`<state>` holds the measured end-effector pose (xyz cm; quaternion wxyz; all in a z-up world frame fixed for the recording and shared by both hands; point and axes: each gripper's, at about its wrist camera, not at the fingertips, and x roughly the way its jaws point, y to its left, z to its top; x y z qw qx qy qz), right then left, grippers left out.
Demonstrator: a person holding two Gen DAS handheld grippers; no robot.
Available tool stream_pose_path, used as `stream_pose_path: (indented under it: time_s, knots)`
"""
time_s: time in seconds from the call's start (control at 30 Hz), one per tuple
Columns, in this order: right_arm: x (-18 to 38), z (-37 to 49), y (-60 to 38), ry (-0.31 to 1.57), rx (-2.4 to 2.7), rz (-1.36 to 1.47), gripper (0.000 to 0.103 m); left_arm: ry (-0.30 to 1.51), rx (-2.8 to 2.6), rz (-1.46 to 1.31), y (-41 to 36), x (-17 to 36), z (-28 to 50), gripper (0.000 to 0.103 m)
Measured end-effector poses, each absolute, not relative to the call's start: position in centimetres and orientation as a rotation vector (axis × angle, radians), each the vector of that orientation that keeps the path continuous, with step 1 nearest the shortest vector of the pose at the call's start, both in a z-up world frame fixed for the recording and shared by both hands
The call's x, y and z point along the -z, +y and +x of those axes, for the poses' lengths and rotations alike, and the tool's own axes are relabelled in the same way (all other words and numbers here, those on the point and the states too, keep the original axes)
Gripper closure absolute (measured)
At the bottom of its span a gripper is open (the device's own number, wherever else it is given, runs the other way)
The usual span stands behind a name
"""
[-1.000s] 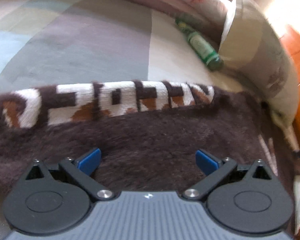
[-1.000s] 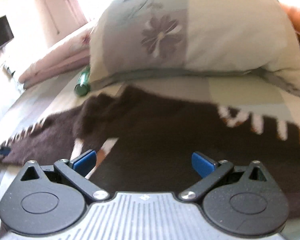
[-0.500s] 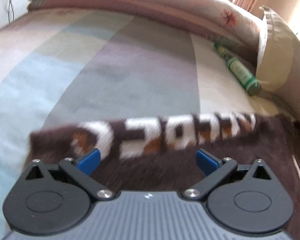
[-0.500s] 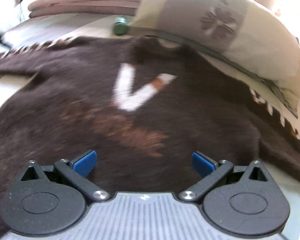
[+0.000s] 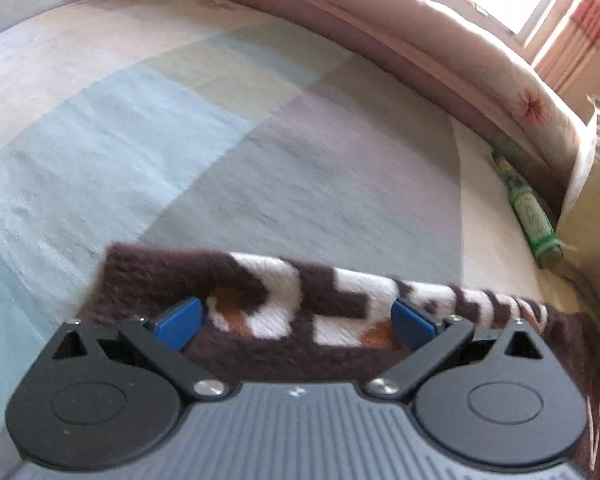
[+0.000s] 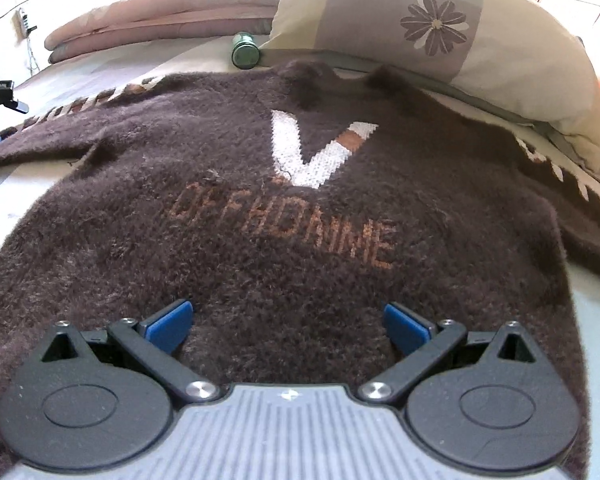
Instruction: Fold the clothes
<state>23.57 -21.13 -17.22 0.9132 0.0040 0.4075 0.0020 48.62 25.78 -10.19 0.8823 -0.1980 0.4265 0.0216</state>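
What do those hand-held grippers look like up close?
Both look alike: the left hand-held gripper and right hand-held gripper each have a ribbed grey body, two round black discs, black linkage arms with silver screws, and blue pads on the fingertips. No hands or sleeves show.

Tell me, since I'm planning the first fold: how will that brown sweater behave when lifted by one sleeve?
The sweater looks like thick, fuzzy knit, so it will probably drape limply. Spread wide across the bed, it seems fairly heavy and may drag. Its fuzzy pile likely grips the claw pads.
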Motion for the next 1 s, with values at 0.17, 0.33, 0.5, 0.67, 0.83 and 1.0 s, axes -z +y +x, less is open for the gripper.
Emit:
stream_pose_path:
  time_s: [0.17, 0.33, 0.5, 0.67, 0.83, 1.0]
  knots:
    - [16.7, 23.3, -20.5, 0.839, 0.034, 0.016, 0.000, 0.902, 0.221, -0.431, 17.1, 7.7, 49.8, 0.002]
    - [15.6, 21.3, -20.6, 0.810, 0.021, 0.040, 0.000, 0.977, 0.406, -0.407, 5.9, 8.1, 52.7, 0.002]
    - [15.5, 19.6, -20.2, 0.815, 0.010, 0.019, 0.000, 0.999, 0.338, -0.352, 1.2, 11.2, 56.5, 0.002]
    - [16.8, 18.9, -20.3, 0.855, -0.014, 0.034, 0.000, 0.960, 0.265, -0.378, 0.9, 11.9, 58.9, 0.001]
    - [15.8, 18.1, -20.3, 0.841, -0.023, 0.062, 0.000, 0.974, 0.260, -0.356, 1.1, 9.6, 57.1, 0.002]
    - [14.6, 16.5, -20.3, 0.827, -0.027, 0.099, 0.000, 1.009, 0.416, -0.240, -1.2, 7.4, 49.8, 0.001]
